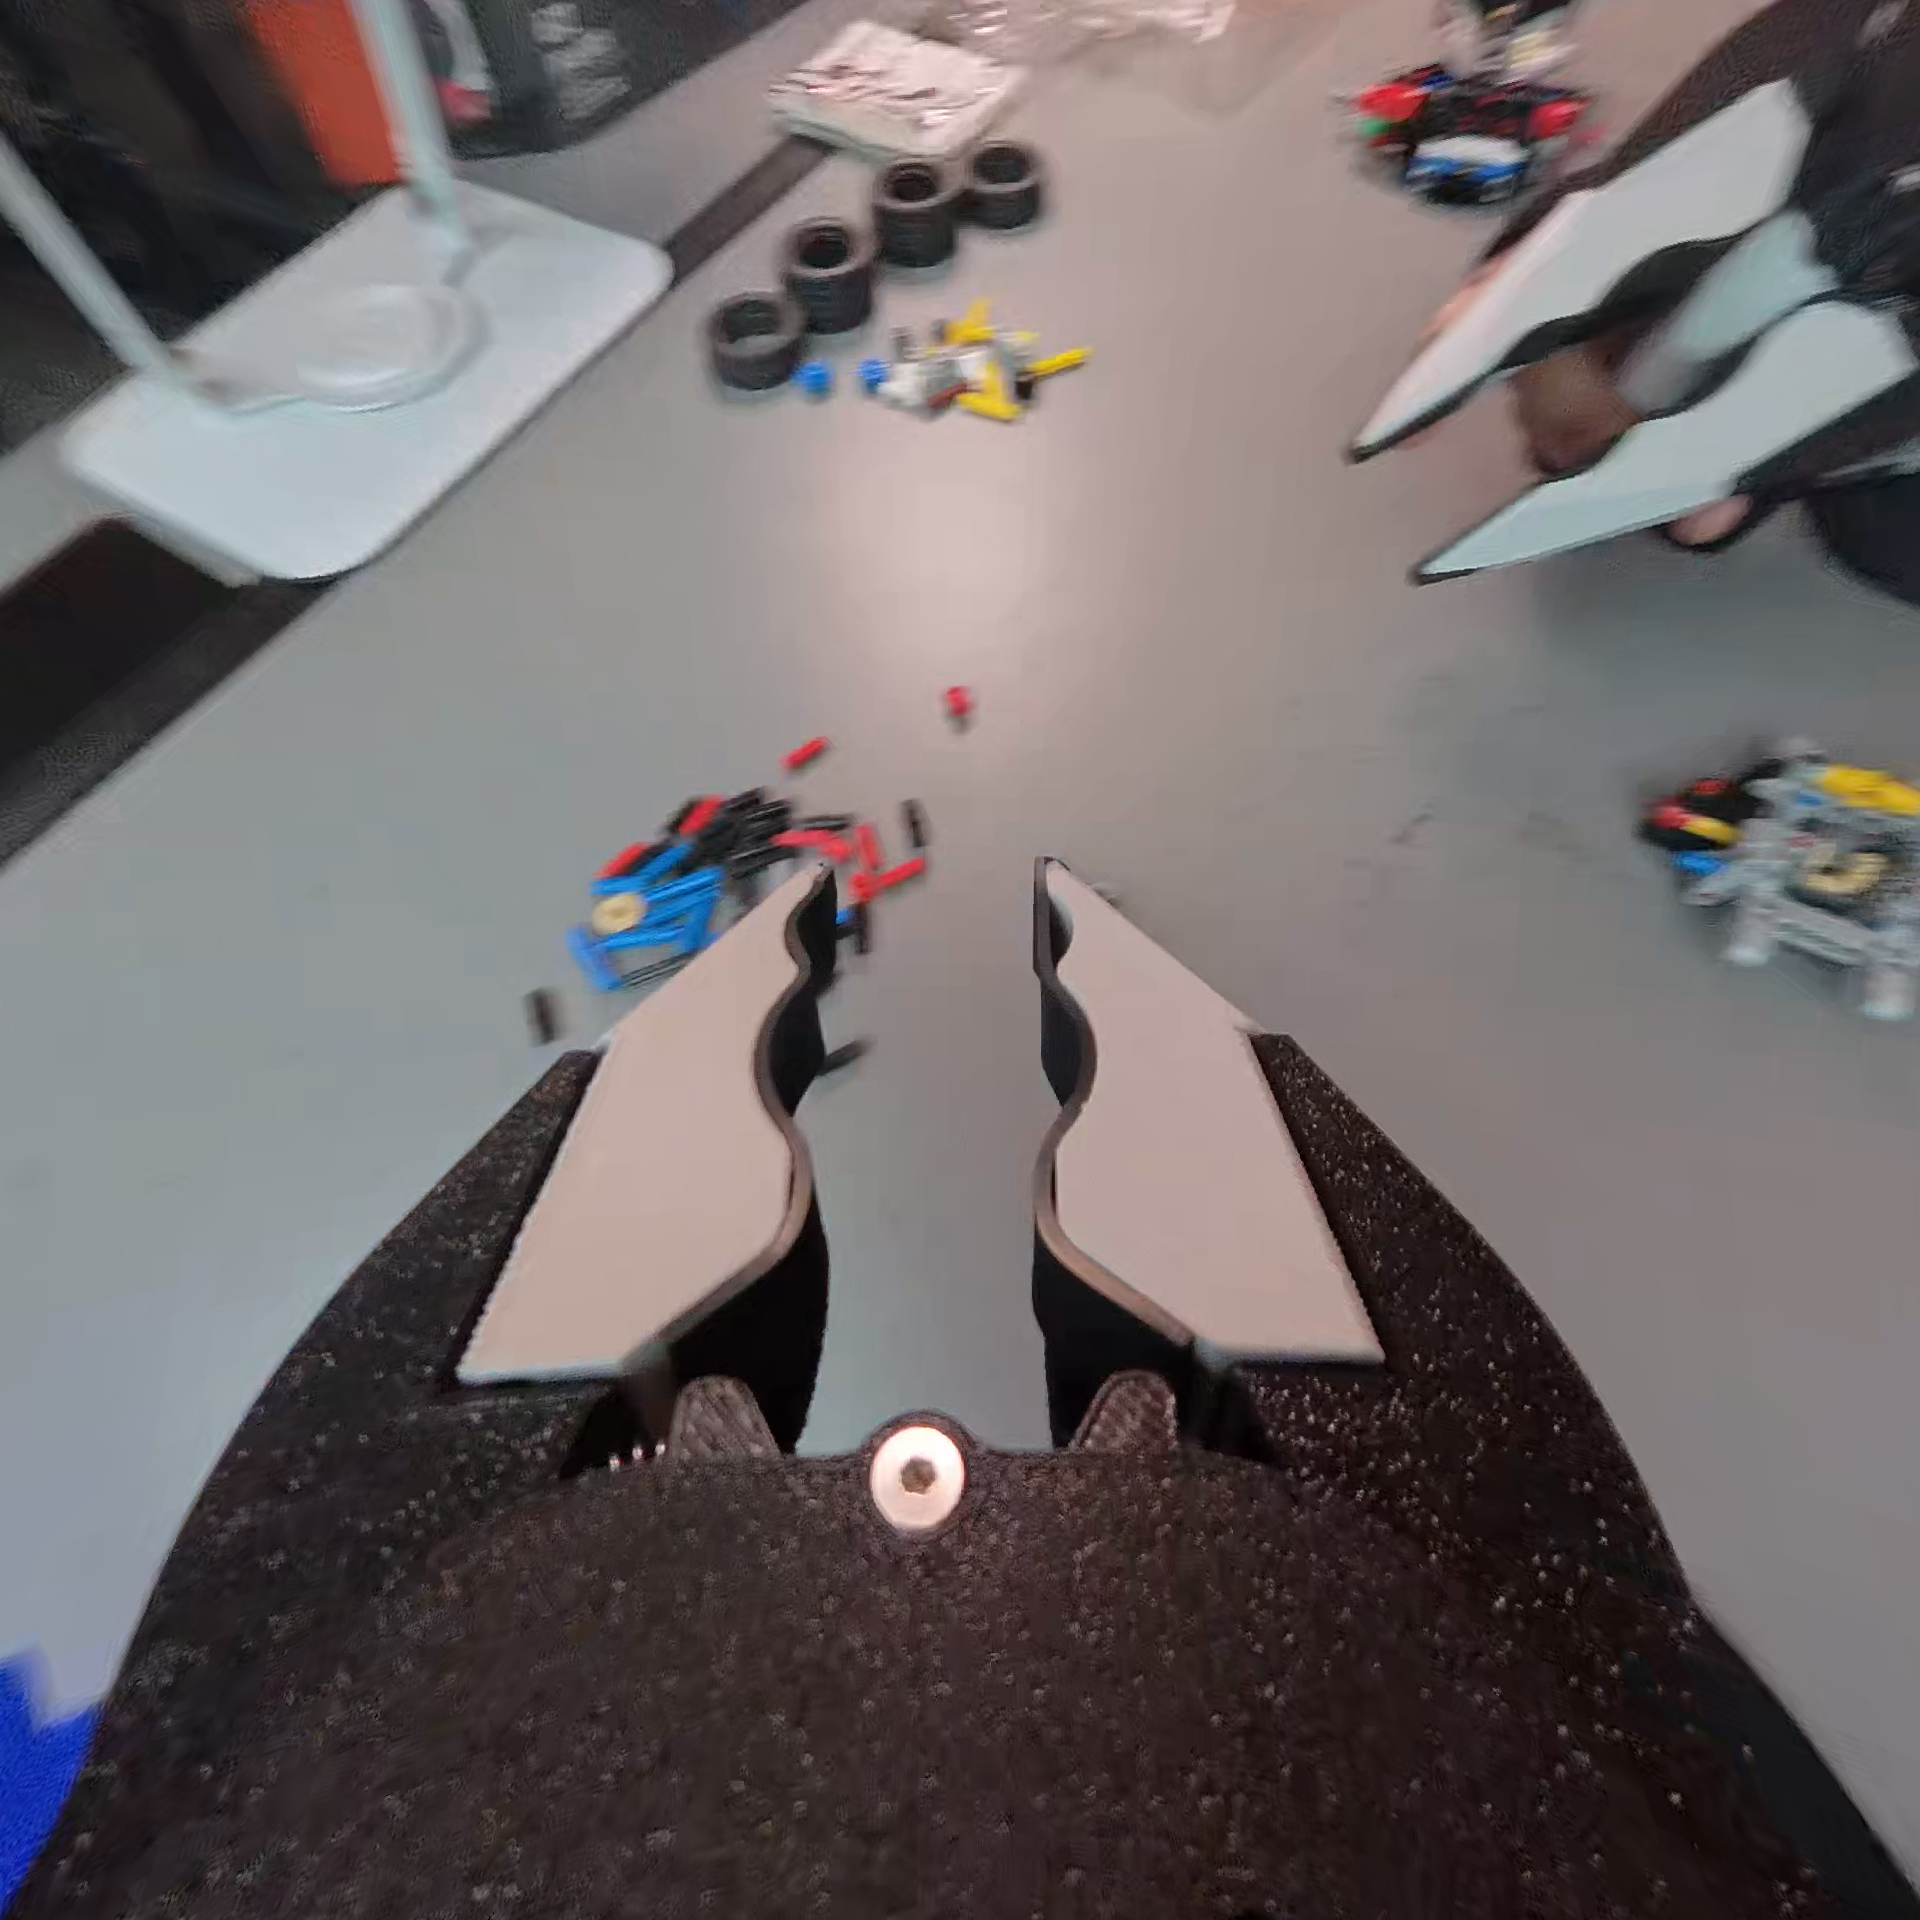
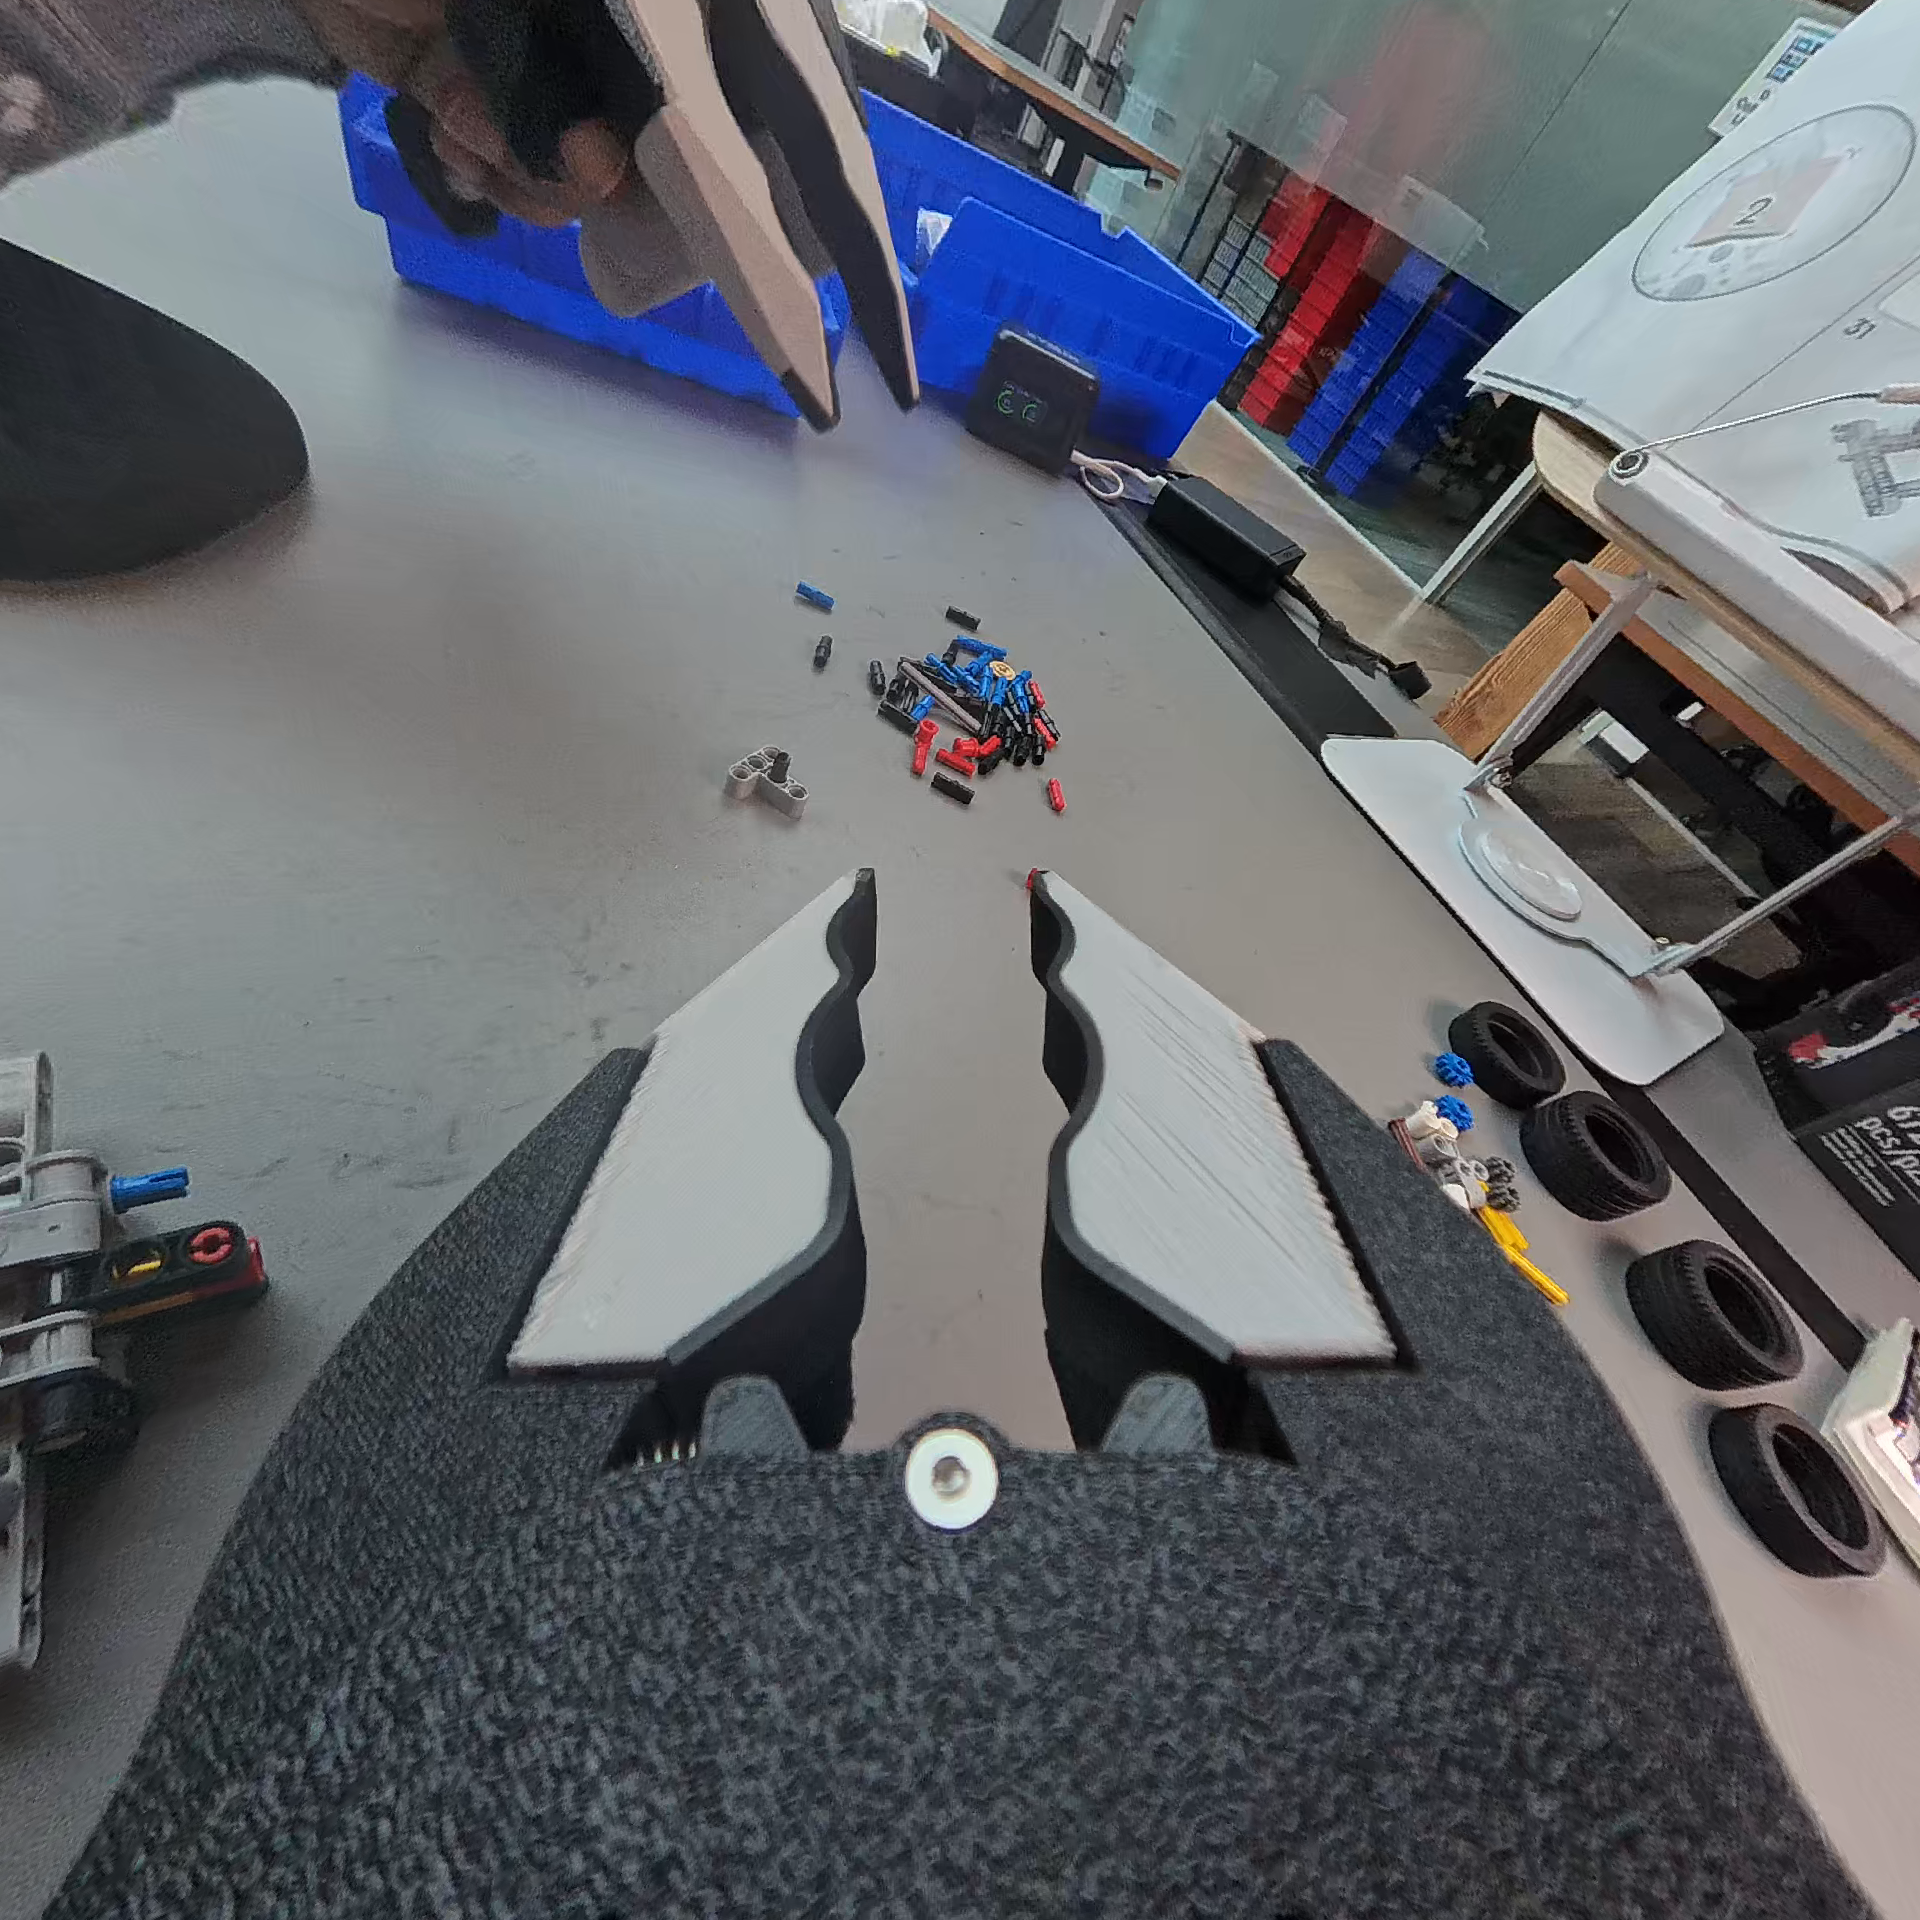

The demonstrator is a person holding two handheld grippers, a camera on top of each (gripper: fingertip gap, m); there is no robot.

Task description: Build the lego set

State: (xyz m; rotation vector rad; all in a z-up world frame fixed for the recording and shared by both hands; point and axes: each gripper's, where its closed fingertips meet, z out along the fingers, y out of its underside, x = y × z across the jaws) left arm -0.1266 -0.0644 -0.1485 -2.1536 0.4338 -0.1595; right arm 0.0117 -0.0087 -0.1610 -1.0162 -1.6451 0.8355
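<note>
A pile of small red, blue and black pins [image 1: 748, 862] lies on the grey table [image 1: 1143, 727], just beyond my left gripper [image 1: 935, 873], which is open and empty. The pile shows in the right wrist view [image 2: 977, 707] too, ahead of my right gripper [image 2: 948, 881], also open and empty. A grey angled beam with a black pin [image 2: 769, 779] lies left of the pile. A single red pin [image 1: 956, 701] lies apart. A partly built grey, yellow and red model [image 1: 1797, 873] sits at the right; it also shows in the right wrist view [image 2: 73, 1247].
Several black tyres [image 2: 1590, 1153] and small yellow, white and blue parts [image 1: 966, 364] lie near the table edge. A booklet stand's base [image 2: 1507, 883] holds an open instruction booklet [image 2: 1766, 260]. Blue bins [image 2: 1070, 301], a small black device [image 2: 1029, 400] and a power adapter [image 2: 1226, 535] stand behind. Across from one pair of fingers to the other is roughly 15 cm. About 12 cm separates my right fingertips from the single red pin [image 1: 956, 701].
</note>
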